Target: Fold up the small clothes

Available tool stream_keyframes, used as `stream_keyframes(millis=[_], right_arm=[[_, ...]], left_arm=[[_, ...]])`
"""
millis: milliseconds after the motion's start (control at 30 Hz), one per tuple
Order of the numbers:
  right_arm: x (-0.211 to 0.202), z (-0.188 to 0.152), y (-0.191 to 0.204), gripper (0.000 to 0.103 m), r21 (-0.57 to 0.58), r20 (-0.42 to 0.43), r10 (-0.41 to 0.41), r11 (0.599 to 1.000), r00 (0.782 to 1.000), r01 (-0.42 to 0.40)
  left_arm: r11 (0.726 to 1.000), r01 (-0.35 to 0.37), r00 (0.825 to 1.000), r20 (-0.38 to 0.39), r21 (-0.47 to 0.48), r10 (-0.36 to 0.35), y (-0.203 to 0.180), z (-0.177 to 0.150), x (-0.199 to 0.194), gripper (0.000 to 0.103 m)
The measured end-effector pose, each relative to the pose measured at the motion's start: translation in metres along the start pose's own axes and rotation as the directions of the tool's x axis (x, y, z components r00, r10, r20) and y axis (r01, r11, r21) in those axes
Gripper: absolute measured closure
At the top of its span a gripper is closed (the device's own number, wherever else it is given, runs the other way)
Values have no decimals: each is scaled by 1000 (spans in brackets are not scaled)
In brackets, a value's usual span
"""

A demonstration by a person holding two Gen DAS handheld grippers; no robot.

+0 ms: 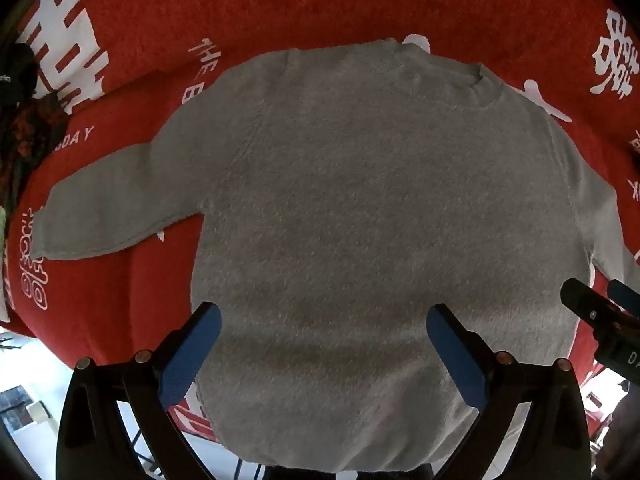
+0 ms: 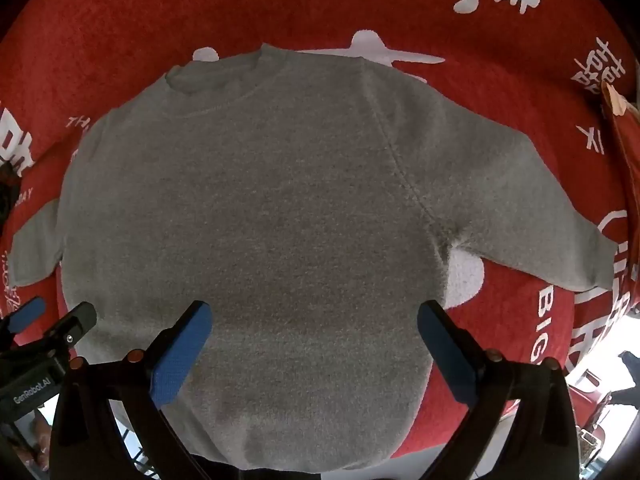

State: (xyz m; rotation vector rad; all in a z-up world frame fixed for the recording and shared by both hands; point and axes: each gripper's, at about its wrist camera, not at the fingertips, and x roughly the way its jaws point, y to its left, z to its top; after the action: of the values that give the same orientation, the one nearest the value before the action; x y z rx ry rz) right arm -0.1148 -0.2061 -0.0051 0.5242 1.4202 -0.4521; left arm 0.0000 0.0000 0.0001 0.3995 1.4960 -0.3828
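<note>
A small grey knit sweater (image 1: 360,208) lies flat on a red blanket (image 1: 320,4) with white lettering, neck away from me, both sleeves spread out. It also fills the right wrist view (image 2: 260,208). My left gripper (image 1: 324,320) is open and empty, hovering above the sweater's lower body near the hem. My right gripper (image 2: 314,318) is open and empty too, above the lower body a little to the right. Each gripper shows at the edge of the other's view: the right gripper (image 1: 600,312) and the left gripper (image 2: 52,320).
The red blanket (image 2: 500,320) covers the whole surface around the sweater. Its near edge drops off to a light floor (image 1: 28,364) below. Dark clutter (image 1: 20,80) sits at the far left.
</note>
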Motion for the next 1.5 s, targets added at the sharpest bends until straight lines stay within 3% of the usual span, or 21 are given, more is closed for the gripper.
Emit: stream_keyframes(millis=[1033, 1500], right_arm=[[1, 2, 8, 1, -15, -5, 0, 1000, 1000, 0], [0, 4, 15, 1, -28, -7, -4, 1000, 1000, 4]], left_arm=[[1000, -8, 1000, -4, -11, 8, 6, 0, 2, 0], [999, -18, 997, 78, -29, 20, 13, -3, 0, 0]])
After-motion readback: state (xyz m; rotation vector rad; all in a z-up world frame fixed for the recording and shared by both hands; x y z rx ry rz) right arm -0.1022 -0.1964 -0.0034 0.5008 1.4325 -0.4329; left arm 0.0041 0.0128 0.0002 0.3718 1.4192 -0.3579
